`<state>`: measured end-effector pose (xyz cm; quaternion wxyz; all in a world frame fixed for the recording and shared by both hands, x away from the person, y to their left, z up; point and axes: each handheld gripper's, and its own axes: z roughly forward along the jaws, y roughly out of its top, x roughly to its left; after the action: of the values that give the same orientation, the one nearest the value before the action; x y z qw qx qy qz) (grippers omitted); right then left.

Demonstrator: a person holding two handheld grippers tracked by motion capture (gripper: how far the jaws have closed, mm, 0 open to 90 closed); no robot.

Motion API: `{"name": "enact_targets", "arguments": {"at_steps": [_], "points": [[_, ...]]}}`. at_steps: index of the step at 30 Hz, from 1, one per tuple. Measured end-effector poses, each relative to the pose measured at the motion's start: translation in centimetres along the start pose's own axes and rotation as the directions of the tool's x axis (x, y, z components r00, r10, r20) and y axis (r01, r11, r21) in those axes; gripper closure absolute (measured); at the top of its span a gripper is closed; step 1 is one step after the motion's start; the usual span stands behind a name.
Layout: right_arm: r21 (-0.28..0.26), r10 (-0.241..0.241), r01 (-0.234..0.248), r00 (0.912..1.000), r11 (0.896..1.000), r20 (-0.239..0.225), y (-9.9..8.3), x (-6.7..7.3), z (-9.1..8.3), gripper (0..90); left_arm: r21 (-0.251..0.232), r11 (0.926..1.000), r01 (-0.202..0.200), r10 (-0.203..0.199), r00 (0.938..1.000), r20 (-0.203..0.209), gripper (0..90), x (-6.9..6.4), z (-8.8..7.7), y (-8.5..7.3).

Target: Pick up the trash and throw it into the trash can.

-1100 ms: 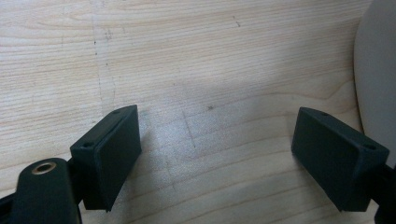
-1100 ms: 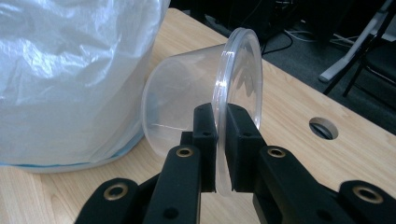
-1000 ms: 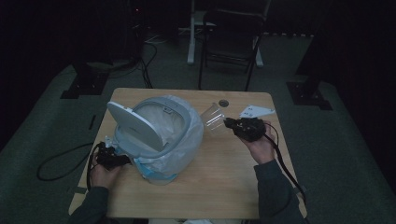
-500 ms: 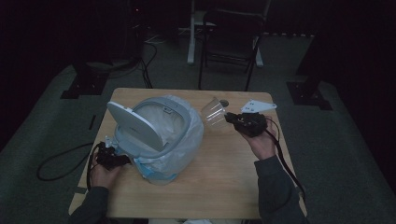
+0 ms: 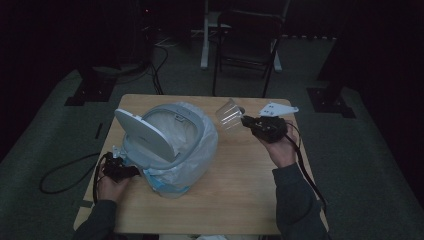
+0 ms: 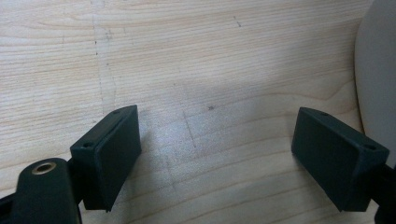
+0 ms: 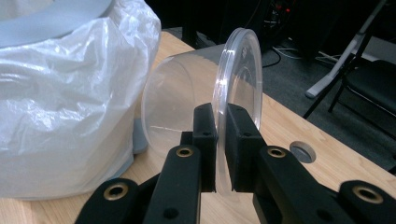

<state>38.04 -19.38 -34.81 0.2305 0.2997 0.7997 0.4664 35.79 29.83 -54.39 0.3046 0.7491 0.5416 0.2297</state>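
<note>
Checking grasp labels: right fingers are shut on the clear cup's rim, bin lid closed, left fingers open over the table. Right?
One error: the bin lid is open, tipped up over the bag-lined bin, as the high view shows. The right gripper does pinch the clear cup rim; the left gripper is open over the table.

Clear plastic cup (image 7: 196, 93), see-through. Bin (image 5: 165, 140) pale grey-blue with a white liner bag (image 7: 60, 93); table (image 5: 240, 190) light wood grain. Gripper jaws black, brass-coloured screw holes.

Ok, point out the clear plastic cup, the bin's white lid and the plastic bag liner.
clear plastic cup (image 7: 187, 93), right gripper view, on its see-through side wall.
white lid (image 5: 142, 134), high view, middle of the raised flap.
plastic bag liner (image 7: 70, 116), right gripper view, on its crinkled outer side.
</note>
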Motion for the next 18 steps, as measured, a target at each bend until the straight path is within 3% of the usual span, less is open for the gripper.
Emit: {"name": "enact_targets", "arguments": {"at_steps": [18], "points": [[-0.018, -0.025, 0.025, 0.9995, 1.000, 0.020, 1.8, -0.2, -0.9, 83.3, 0.000, 1.0000, 0.000, 0.000, 1.0000, 0.000, 16.6, 0.0, 0.0, 0.0]]}}
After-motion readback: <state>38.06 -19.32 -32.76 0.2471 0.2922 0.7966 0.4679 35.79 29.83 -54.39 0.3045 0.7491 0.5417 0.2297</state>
